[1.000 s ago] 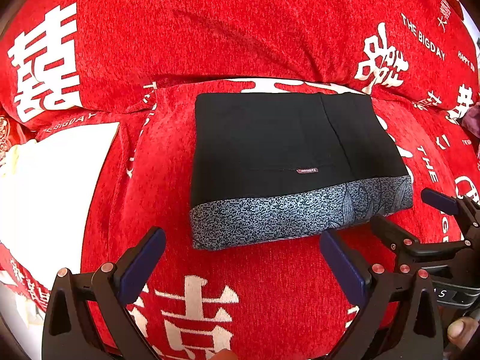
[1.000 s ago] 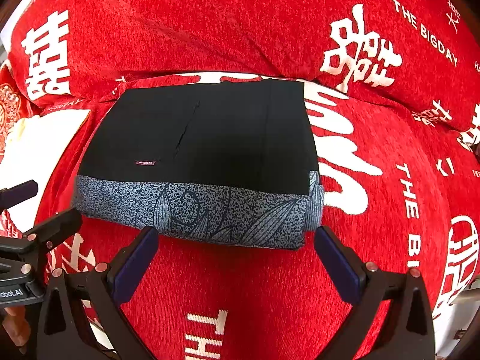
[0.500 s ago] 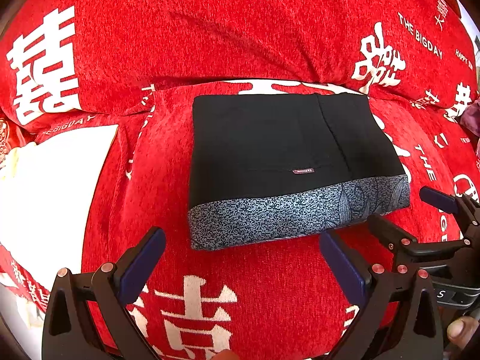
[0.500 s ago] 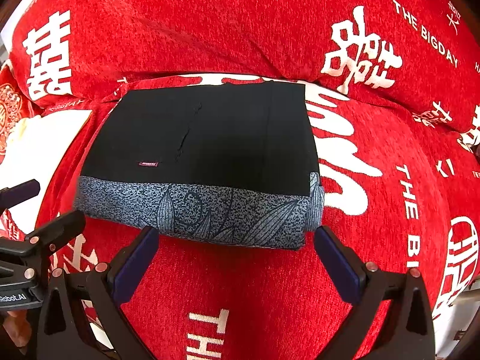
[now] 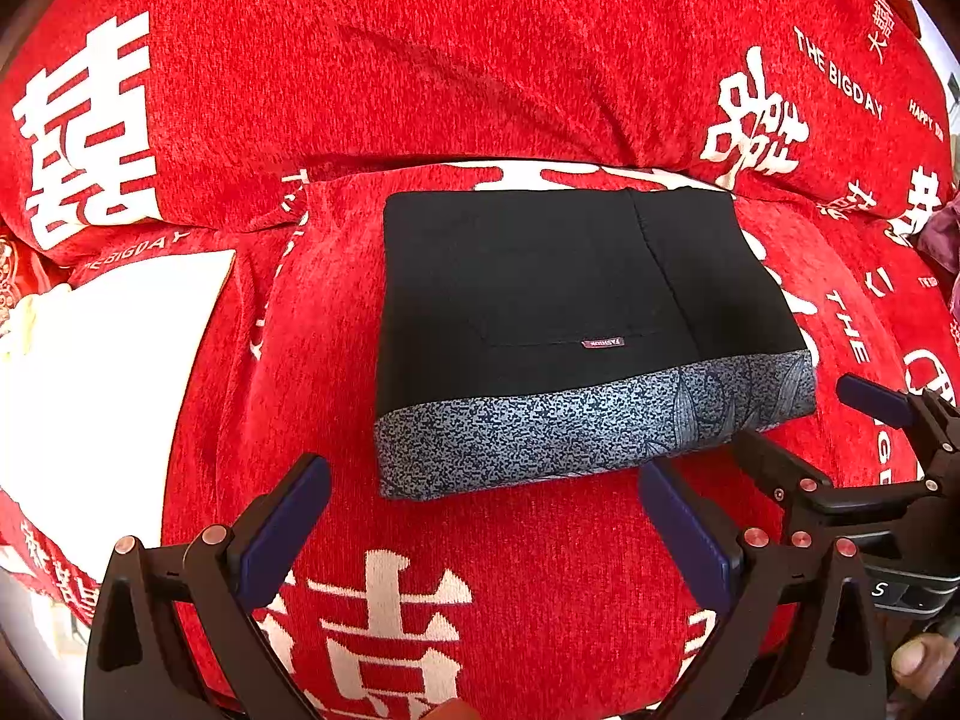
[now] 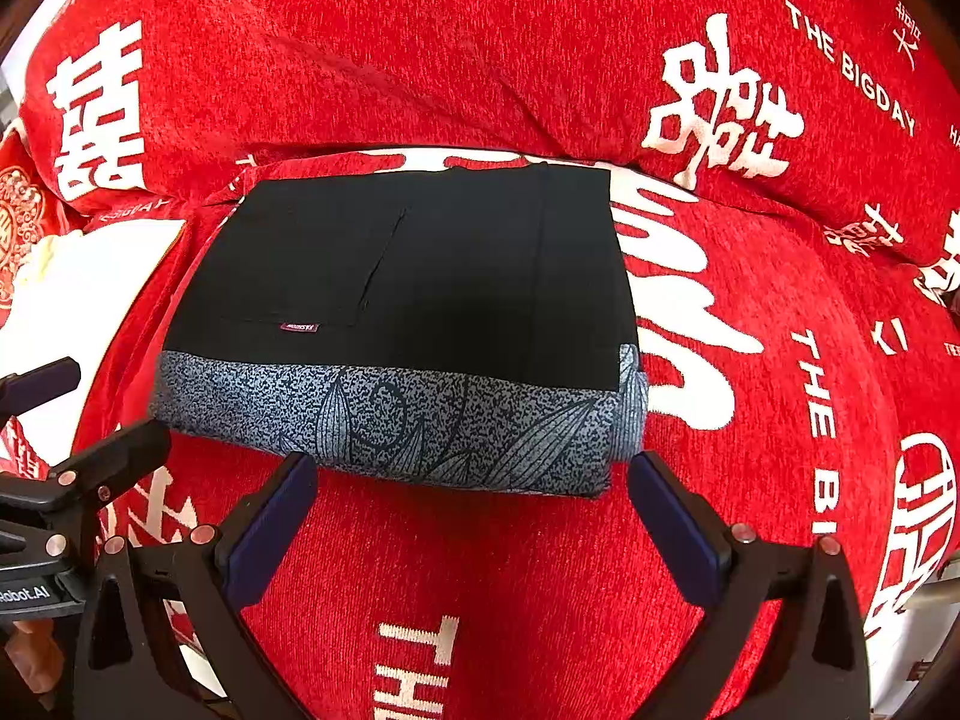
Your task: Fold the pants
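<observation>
Pants (image 5: 576, 324) are sitting folded into a neat rectangle on the red cushion (image 5: 480, 552); I'm hovering my left gripper (image 5: 480, 516) and right gripper (image 6: 474, 504) wide open, empty, looks pretty much done.

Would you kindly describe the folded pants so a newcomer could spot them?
On the red cover with white lettering lie the folded pants, a flat black rectangle. Their grey speckled band along the near edge sets them apart.
</observation>
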`<state>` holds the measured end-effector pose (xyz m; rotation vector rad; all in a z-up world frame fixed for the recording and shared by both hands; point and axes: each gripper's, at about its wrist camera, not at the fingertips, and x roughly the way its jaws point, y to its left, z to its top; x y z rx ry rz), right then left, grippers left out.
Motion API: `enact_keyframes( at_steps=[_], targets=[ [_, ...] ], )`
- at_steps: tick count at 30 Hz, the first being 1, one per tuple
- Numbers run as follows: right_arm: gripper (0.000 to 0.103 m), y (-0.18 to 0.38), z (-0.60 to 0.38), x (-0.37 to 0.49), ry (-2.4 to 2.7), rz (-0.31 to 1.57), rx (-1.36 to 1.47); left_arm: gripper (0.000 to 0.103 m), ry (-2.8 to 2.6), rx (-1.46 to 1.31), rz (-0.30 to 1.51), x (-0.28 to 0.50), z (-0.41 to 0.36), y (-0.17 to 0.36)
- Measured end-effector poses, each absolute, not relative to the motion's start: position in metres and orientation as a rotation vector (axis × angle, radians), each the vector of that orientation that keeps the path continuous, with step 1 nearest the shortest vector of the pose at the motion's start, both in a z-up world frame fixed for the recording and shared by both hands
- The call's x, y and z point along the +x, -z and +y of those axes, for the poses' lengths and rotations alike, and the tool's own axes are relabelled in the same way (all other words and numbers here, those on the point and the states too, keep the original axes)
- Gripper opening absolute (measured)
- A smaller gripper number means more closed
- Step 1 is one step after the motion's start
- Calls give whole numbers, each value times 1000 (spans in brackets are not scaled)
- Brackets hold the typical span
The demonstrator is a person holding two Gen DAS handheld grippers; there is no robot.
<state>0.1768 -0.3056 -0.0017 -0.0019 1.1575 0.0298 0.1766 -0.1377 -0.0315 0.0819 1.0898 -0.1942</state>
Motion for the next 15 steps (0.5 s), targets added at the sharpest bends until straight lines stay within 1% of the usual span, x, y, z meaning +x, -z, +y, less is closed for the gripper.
enact_keyframes(
  at_steps=[15],
  targets=[
    [103,0,-303,173,-25,1156,-4,103,208,79,1070,169,-134,27]
  ],
)
